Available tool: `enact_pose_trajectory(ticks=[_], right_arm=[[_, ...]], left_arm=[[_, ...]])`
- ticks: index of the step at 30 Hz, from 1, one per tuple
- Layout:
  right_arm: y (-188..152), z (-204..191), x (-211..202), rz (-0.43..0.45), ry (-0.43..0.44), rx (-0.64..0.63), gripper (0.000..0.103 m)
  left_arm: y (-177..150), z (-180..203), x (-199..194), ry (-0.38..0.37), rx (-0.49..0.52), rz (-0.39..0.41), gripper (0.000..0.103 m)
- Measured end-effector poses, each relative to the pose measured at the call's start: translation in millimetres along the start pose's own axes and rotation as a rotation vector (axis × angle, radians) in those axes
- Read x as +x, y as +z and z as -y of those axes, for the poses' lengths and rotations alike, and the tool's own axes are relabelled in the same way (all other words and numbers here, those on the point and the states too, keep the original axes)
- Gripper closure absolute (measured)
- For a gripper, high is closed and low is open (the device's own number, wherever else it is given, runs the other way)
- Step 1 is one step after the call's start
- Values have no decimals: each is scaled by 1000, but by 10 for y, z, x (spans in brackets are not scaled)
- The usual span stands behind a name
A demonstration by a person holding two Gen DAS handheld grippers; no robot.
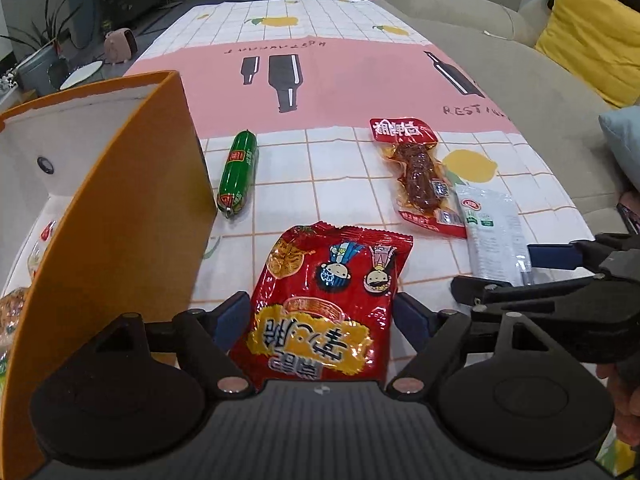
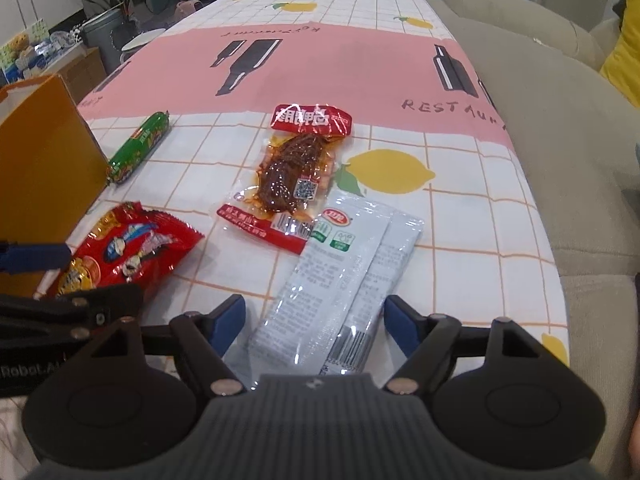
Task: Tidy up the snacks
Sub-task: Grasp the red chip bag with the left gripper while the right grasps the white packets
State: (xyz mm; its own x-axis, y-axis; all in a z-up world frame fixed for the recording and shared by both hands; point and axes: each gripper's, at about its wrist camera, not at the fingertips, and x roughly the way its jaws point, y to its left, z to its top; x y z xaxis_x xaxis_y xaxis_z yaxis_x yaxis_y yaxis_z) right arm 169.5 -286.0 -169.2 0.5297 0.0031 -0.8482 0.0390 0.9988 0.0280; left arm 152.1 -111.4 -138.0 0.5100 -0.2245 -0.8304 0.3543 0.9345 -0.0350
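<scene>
**Grippers straddle a packet each**

Left gripper (image 1: 322,314) stands spread around the red bag (image 1: 326,304), whose long axis runs straight ahead, box (image 1: 120,208) just left. Right gripper (image 2: 316,320), likewise unclenched, flanks the white packet (image 2: 340,280) on the table (image 2: 460,240).

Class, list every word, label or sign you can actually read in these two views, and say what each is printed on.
"RESTAU…", cut off at the edge: pink band of the tablecloth.
"Robot.A…", cut off: side of the left gripper.
Large white Chinese characters: header of the spicy meat pack, not clear enough to quote.
Yellow-panel Chinese characters: red noodle snack bag, upside down.
White packet, green sausage: print too small.
</scene>
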Motion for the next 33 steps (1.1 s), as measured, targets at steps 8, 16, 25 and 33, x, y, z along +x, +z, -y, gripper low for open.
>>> enact_pose_trajectory(ticks=[8,16,25,33], right_arm=[[-25,66,36,38,-15,-6,21],[-70,38,-10,67,-3,-26,38],[-154,6,-111,58,12,-18,47],[-265,-12,-240,19,44,19,50]], left_arm=[[23,-60,180,-35,2,-28,5],[-84,52,160,-4,60,-25,11],[-183,120,49,-11,39,-29,22],[-279,99,-112,-38,-29,-28,23]])
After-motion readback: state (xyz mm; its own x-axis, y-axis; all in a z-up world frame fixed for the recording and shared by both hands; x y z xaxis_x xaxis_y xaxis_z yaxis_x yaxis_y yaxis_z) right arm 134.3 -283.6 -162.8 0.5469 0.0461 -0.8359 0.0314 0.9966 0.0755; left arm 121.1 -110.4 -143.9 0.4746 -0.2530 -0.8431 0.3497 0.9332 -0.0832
